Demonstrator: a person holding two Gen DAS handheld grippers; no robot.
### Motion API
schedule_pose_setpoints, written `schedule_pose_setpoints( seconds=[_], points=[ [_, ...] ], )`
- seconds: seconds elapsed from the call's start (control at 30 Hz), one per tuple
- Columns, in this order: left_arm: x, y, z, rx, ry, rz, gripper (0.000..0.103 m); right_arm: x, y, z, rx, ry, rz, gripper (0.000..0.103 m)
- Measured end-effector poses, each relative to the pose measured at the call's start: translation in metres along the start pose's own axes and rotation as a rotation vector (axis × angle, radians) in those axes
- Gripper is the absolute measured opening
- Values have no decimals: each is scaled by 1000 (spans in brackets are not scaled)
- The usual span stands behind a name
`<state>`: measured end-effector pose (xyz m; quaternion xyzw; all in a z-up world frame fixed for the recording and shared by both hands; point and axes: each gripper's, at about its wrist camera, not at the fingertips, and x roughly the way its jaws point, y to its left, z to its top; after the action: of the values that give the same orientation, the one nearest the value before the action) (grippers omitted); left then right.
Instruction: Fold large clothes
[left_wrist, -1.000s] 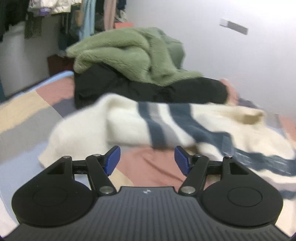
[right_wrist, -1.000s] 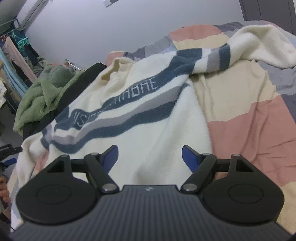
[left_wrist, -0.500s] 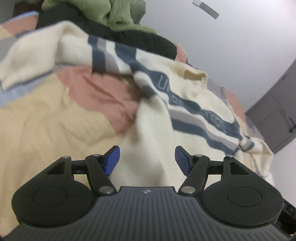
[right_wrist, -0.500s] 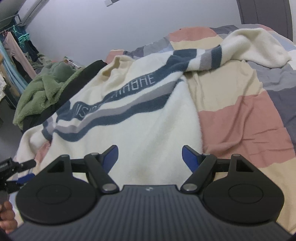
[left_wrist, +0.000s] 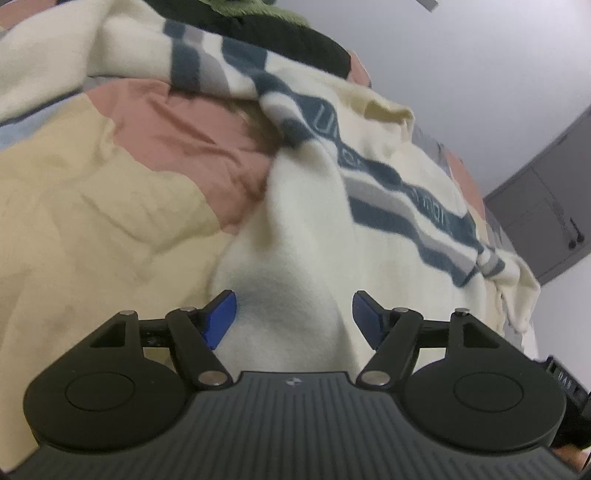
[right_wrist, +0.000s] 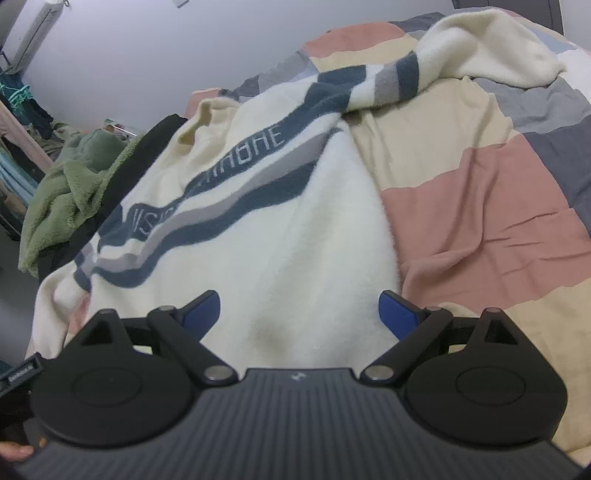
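Observation:
A big cream sweater (right_wrist: 280, 236) with navy and grey chest stripes and lettering lies spread face up on the bed, its sleeves flung outward. The same sweater (left_wrist: 369, 229) fills the left wrist view, one sleeve crossing the top. My left gripper (left_wrist: 294, 317) hovers low over the sweater's hem at one side; its jaws are opening, cloth beneath them, the blue pads not pressing on it. My right gripper (right_wrist: 300, 314) sits over the hem at the other side, jaws opening wide, with no cloth pinched.
The bedspread (right_wrist: 480, 206) is a patchwork of pink, beige and grey blocks, wrinkled. A green fleece (right_wrist: 66, 192) over a black garment (left_wrist: 295, 40) is heaped at the bed's far end. A grey door (left_wrist: 546, 218) and pale walls stand behind.
The left gripper has tilted down and sunk from facing the clothes heap to hovering close over the sweater's hem. The right gripper stayed put and its jaws spread wider.

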<state>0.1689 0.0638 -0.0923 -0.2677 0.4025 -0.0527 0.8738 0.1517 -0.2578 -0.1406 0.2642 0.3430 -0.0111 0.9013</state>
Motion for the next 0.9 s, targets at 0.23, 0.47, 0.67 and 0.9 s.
schedule_pose_setpoints(
  seconds=[0.23,0.47,0.67,0.9],
  points=[
    [12,-11,-10,70,1,39,74,6,-21,1,89,-7,-78,94],
    [24,-8,-10,34,22,37,73,25,-23,-9,126,112,38,95],
    [26,-3,-7,-5,13,45,30,28,-5,-17,62,158,128,75],
    [-17,18,1,-175,-42,-187,8,-2,-11,-8,108,90,84,16]
  ],
)
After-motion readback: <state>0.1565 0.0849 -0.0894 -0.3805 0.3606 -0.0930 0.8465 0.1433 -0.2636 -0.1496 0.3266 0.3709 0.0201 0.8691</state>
